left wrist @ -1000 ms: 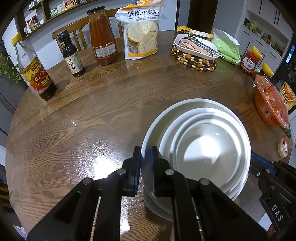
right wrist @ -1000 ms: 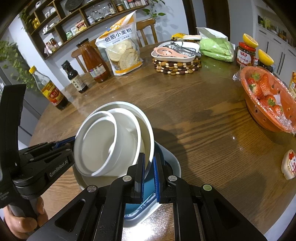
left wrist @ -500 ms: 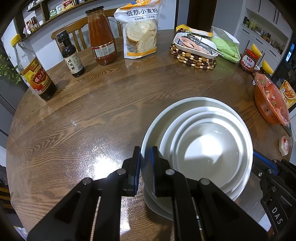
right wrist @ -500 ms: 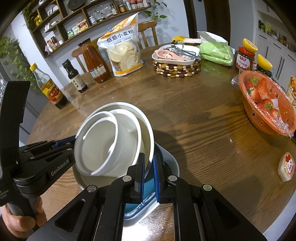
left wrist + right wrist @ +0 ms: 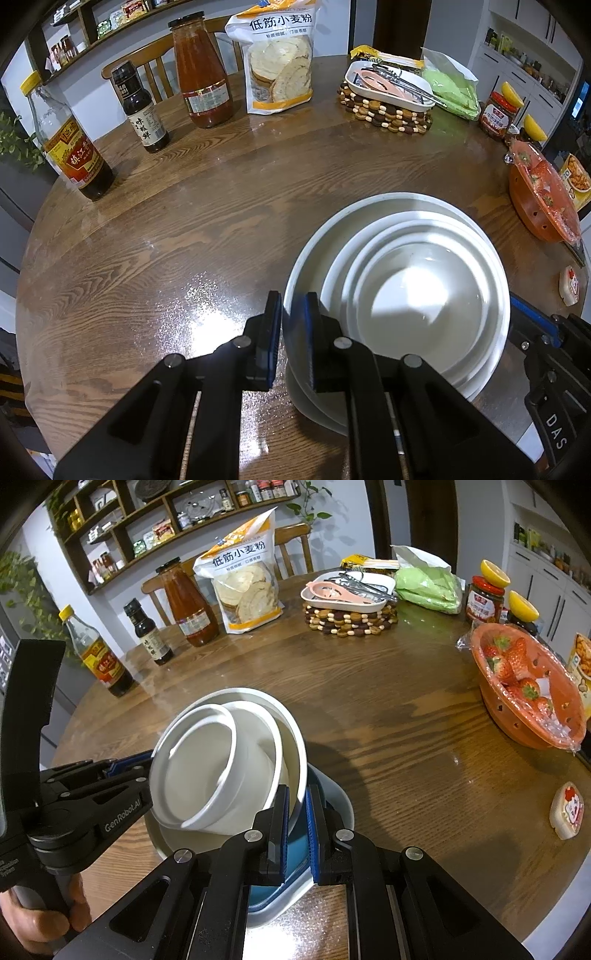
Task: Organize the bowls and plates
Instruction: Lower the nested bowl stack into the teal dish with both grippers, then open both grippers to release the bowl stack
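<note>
Left wrist: left claw pinched on near rim of bowl stack, resting on tabletop. Right wrist: right claw clamped narrow on opposite rim; stack nested over blue-lined plate. Stacking step apparently done; next likely calls for level two-handed lift or release.

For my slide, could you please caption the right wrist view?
Both grippers' fingers pinch opposite rims of nested white bowls over a blue-lined dish.
</note>
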`<state>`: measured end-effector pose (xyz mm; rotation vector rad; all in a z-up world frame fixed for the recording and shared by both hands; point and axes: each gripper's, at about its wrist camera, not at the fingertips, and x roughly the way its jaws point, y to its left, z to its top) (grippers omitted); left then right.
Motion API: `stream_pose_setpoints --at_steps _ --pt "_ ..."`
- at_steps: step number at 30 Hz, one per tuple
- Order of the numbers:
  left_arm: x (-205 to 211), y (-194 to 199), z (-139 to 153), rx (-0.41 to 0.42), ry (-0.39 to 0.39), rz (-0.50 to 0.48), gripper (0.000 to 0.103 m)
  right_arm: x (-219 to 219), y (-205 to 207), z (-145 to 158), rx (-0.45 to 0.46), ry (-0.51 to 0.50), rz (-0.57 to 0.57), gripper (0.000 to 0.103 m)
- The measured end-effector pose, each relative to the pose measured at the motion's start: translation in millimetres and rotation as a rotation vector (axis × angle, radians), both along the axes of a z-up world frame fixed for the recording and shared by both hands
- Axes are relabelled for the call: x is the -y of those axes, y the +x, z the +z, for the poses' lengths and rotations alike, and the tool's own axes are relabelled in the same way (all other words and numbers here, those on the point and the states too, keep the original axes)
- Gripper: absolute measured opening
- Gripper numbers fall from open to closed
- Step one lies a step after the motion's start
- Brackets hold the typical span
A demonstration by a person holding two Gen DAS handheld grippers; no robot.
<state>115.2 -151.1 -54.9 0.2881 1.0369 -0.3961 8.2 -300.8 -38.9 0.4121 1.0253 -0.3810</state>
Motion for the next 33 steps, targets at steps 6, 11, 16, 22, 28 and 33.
stream_pose_setpoints --at_steps 6,11,16,22,28,33 --pt "0 -2 1 0.006 0.008 0.005 0.011 -1 -2 1 -0.007 -0.006 -0.001 0.013" --pt "0 -3 1 0.004 0.014 0.004 0.012 0 -3 1 -0.009 -0.008 -0.004 0.013" --pt "-2 -3 2 0.013 0.02 0.017 0.023 1 -6 0 -0.011 -0.003 -0.012 0.013" --pt "-4 -4 7 0.041 0.017 0.027 0.028 -3 -5 3 -0.009 -0.016 -0.007 0.013" --pt "-8 -4 17 0.076 0.006 0.038 0.051 -6 -4 6 -0.006 -0.019 0.001 0.014" --pt "-11 -3 18 0.075 -0.014 0.042 0.054 -5 -4 5 -0.009 -0.015 -0.006 0.014"
